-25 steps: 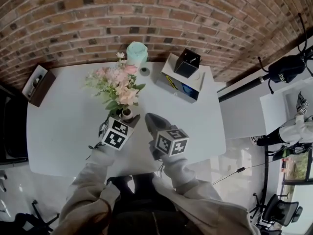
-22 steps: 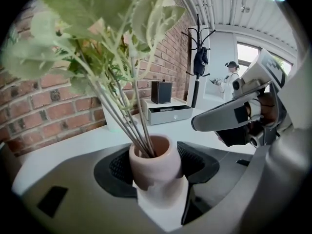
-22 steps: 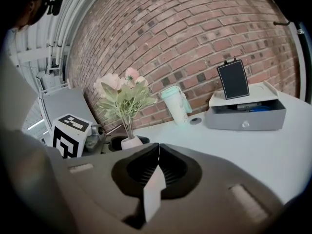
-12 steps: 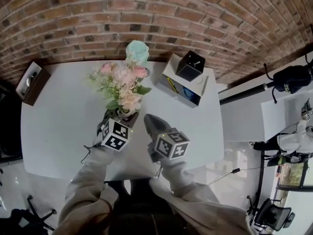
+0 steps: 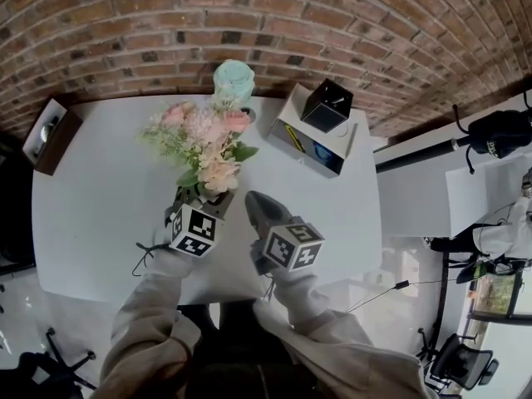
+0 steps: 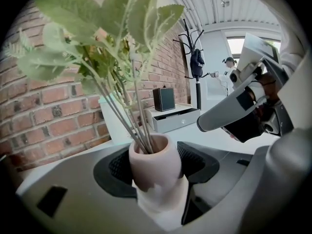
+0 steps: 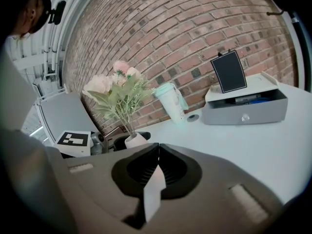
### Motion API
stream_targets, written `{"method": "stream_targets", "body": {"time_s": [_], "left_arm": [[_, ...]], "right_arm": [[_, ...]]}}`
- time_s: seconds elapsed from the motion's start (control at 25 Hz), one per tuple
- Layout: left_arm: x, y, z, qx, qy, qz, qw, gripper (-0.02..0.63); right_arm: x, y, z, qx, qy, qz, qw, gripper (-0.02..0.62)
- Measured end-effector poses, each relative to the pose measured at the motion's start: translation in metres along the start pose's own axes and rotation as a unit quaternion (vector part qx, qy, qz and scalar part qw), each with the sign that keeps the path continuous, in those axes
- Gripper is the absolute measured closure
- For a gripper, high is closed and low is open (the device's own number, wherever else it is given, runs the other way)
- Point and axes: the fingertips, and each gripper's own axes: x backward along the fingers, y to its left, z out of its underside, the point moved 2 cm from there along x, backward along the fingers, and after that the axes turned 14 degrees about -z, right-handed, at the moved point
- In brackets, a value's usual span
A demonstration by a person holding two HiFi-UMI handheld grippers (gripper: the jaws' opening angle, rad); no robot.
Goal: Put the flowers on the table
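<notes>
The left tool [image 5: 205, 198] gripped a small pink vase [image 6: 155, 165] of flowers [image 5: 204, 140], with its jaws pressed on the vase's sides. The vase was near the front edge of the white bench [image 5: 100, 198], about midway along it. Whether its base touched the surface could not be told. Beside it, toward the bench's right edge, the right tool [image 7: 156, 149] was closed and empty. A mint cup [image 5: 233, 81] and a grey drawer box [image 5: 312, 140] stood by the back edge.
</notes>
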Motion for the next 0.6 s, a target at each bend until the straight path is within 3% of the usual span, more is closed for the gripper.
{"method": "stream_targets", "body": {"time_s": [0.6], "left_arm": [[0.002,-0.002,0.0,0.001,-0.043,-0.04,0.9983,0.35]], "right_arm": [[0.011,0.005,0.009,0.001,0.0,0.008,1.0,0.595]]}}
